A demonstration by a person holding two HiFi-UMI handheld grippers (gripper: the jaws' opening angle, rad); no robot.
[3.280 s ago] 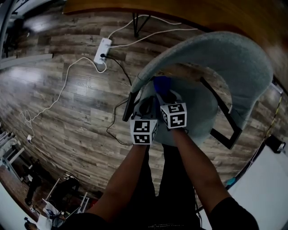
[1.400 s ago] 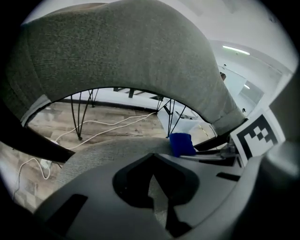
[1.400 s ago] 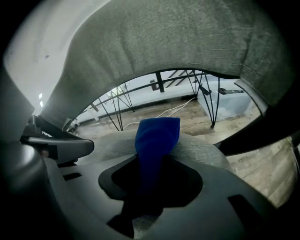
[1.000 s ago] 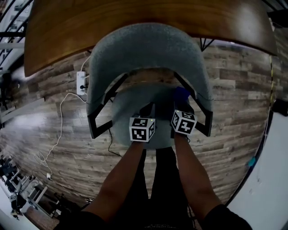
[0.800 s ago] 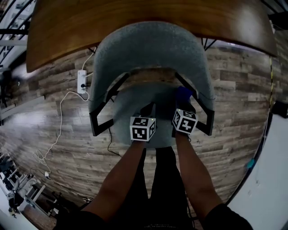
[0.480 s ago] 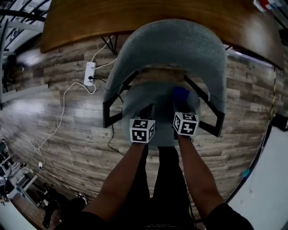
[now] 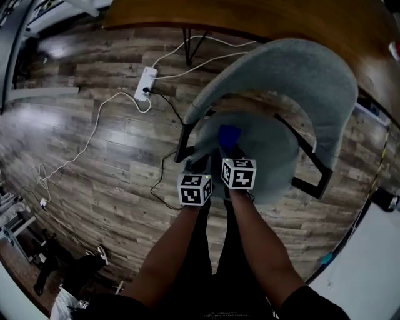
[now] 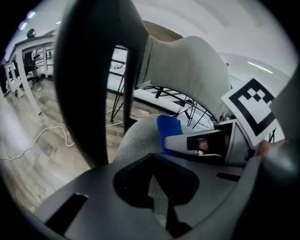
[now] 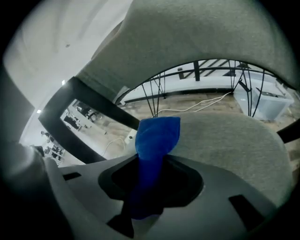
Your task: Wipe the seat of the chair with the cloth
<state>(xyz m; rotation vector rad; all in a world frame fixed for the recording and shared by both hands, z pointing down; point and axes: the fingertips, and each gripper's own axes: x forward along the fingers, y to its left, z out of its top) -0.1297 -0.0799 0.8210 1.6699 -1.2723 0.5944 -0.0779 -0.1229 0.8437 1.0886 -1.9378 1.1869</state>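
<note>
Cloth (image 9: pixel 157 140), bright blue, is pinched between the jaws of the right gripper (image 9: pixel 149 185). A bunched end sticks out past the tips over the grey seat (image 7: pixel 272 159) of the chair; whether that end presses on the fabric I cannot tell. It sits toward the seat's left side, near the black frame strut (image 7: pixel 182 140). The left gripper (image 8: pixel 158 199) has its jaws closed together with nothing between them (only seat fabric shows through the notch). It hangs just beside the right one at the seat's front-left edge. The curved grey backrest (image 7: pixel 300 75) arcs around the far side. Beyond lie the wood-plank floor (image 7: pixel 94 162), a white power strip (image 7: pixel 145 78) with its cords, and a brown table (image 7: pixel 262 15).
</note>
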